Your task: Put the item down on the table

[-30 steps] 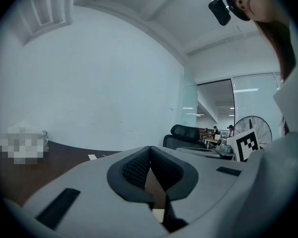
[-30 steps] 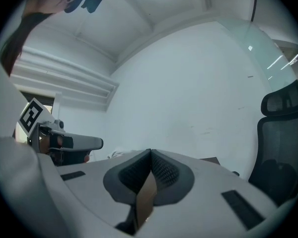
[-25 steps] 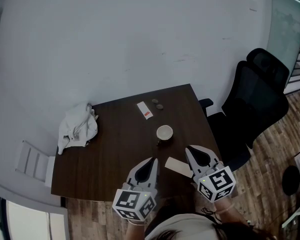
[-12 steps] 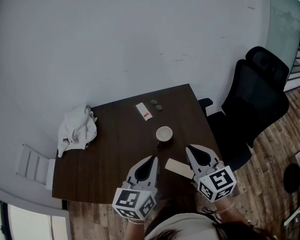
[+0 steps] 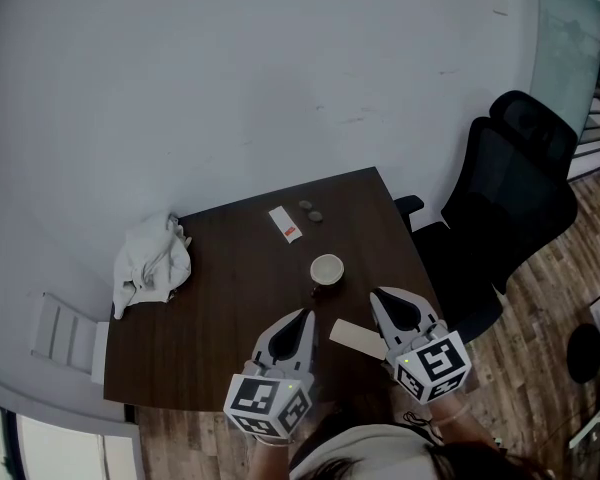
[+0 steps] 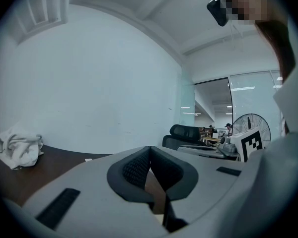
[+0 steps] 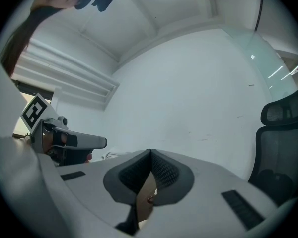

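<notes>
My left gripper (image 5: 304,317) and right gripper (image 5: 376,297) hover side by side over the near edge of the dark brown table (image 5: 220,308). Both are shut with nothing between the pads. In the left gripper view the dark ribbed pads (image 6: 135,168) meet at the tip of the gripper (image 6: 149,148). The right gripper (image 7: 150,151) looks the same in its own view. A flat beige card (image 5: 357,336) lies on the table between the two grippers. A small round cup (image 5: 327,268) stands just beyond them.
A crumpled white cloth (image 5: 150,261) lies at the table's left edge. A white packet with a red end (image 5: 285,223) and two small round things (image 5: 311,211) sit near the far edge by the wall. A black office chair (image 5: 505,198) stands to the right.
</notes>
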`<action>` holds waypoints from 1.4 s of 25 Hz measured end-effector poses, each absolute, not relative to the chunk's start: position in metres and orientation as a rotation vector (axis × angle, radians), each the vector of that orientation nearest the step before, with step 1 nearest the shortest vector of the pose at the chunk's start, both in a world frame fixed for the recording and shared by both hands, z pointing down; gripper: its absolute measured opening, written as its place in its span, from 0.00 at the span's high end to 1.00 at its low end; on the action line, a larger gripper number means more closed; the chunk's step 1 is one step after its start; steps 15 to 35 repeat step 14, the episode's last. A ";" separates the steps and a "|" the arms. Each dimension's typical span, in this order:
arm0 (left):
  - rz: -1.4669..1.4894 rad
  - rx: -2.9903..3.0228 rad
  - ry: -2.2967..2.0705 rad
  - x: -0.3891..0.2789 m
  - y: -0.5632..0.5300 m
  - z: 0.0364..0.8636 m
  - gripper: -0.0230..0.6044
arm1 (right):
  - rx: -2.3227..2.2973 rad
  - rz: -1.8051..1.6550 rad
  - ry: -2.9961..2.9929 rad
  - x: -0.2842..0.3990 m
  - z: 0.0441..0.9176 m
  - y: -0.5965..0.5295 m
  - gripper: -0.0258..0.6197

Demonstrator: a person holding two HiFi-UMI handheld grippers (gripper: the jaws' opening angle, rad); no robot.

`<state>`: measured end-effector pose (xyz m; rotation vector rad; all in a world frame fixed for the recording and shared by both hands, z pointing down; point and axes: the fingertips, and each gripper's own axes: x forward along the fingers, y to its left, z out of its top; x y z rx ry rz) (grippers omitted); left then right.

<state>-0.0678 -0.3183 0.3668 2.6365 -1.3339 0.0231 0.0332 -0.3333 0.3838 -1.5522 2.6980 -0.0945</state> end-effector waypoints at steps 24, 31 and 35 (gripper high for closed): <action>0.017 2.630 -1.354 -0.080 -0.333 0.369 0.93 | -1.567 -0.110 2.705 0.027 0.388 -0.347 0.95; 0.017 2.630 -1.354 -0.080 -0.333 0.369 0.93 | -1.567 -0.110 2.705 0.027 0.388 -0.347 0.95; 0.017 2.630 -1.354 -0.080 -0.333 0.369 0.93 | -1.567 -0.110 2.705 0.027 0.388 -0.347 0.95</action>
